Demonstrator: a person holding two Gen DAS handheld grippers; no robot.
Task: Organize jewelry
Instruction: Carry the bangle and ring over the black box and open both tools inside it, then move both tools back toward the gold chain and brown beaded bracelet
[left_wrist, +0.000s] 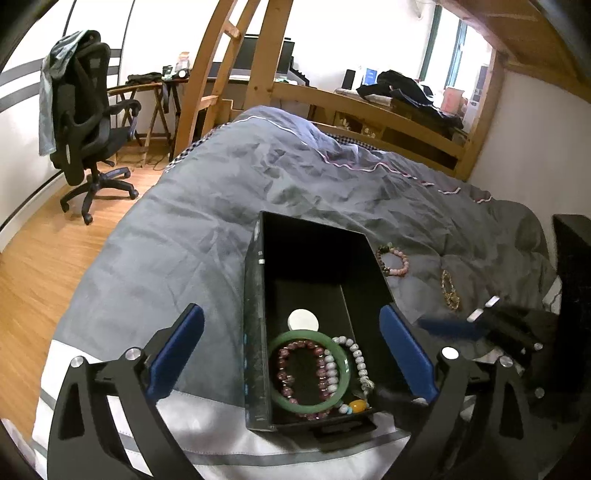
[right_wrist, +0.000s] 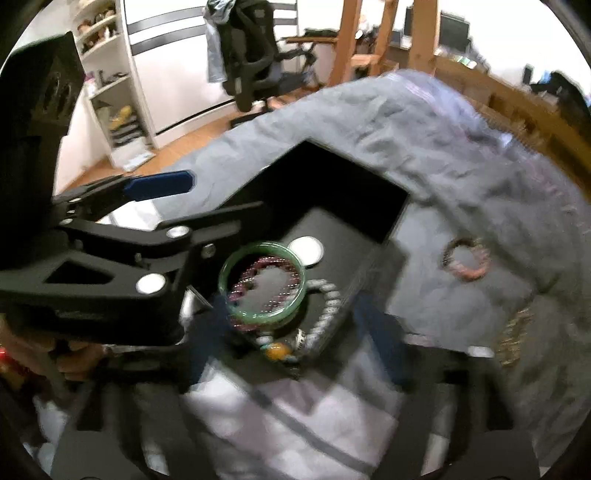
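A black open box (left_wrist: 255, 306) lies on the grey bed. Inside it are a green bangle (left_wrist: 334, 400), a purple bead bracelet (left_wrist: 286, 373), a white bead bracelet (left_wrist: 360, 363) with an amber bead, and a white disc (left_wrist: 303, 320). My left gripper (left_wrist: 291, 352) is open, its blue fingers straddling the box. A pink bead bracelet (left_wrist: 400, 264) and a gold chain (left_wrist: 450, 291) lie on the bedding to the right of the box. My right gripper (right_wrist: 291, 325) is blurred, open, over the box's near end (right_wrist: 332, 347). The pink bracelet (right_wrist: 467, 258) and the chain (right_wrist: 515, 332) show there too.
The grey duvet (left_wrist: 258, 177) covers the bed, with a white striped sheet (left_wrist: 221, 435) at the near edge. A black office chair (left_wrist: 88, 122) stands on the wood floor at left. Wooden bunk posts (left_wrist: 266, 55) and a desk stand behind. A black object (left_wrist: 572, 258) is at the right edge.
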